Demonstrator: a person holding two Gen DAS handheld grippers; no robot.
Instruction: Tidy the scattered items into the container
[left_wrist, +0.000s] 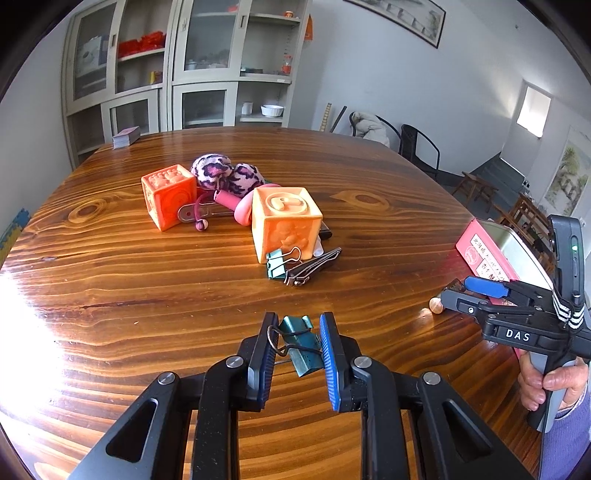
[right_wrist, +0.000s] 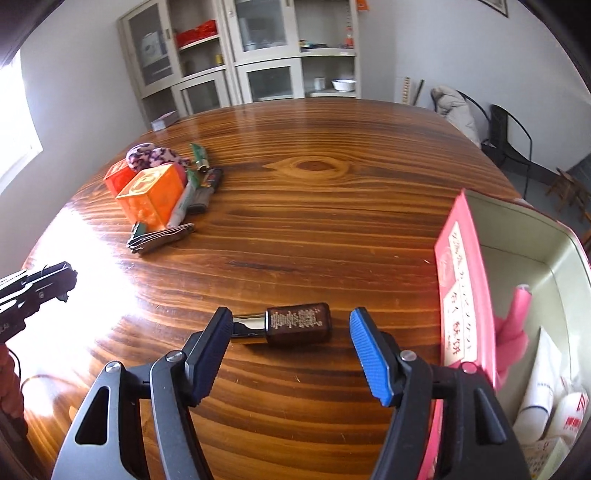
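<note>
- Left wrist: left gripper (left_wrist: 298, 345) clamped on green clip (left_wrist: 300, 347) above table (left_wrist: 110, 295); 2 blocks (left_wrist: 286, 221) in pile beyond; right gripper (left_wrist: 452, 291) near red box (left_wrist: 480, 254).
- Right wrist: right gripper (right_wrist: 291, 350) spread wide around brown bottle (right_wrist: 295, 324) lying on table, pads clear; box (right_wrist: 461, 295) just right, part-filled.

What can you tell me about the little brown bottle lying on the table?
The small dark-brown glass bottle lies on its side on the wooden table, shiny silver neck pointing left. Tiny pale writing covers its upper face. It rests between the open tongs of the right gripper, whose black and blue pads do not press on it, though the left pad sits close to the neck. The pink container stands to its right, apart from it.
</note>
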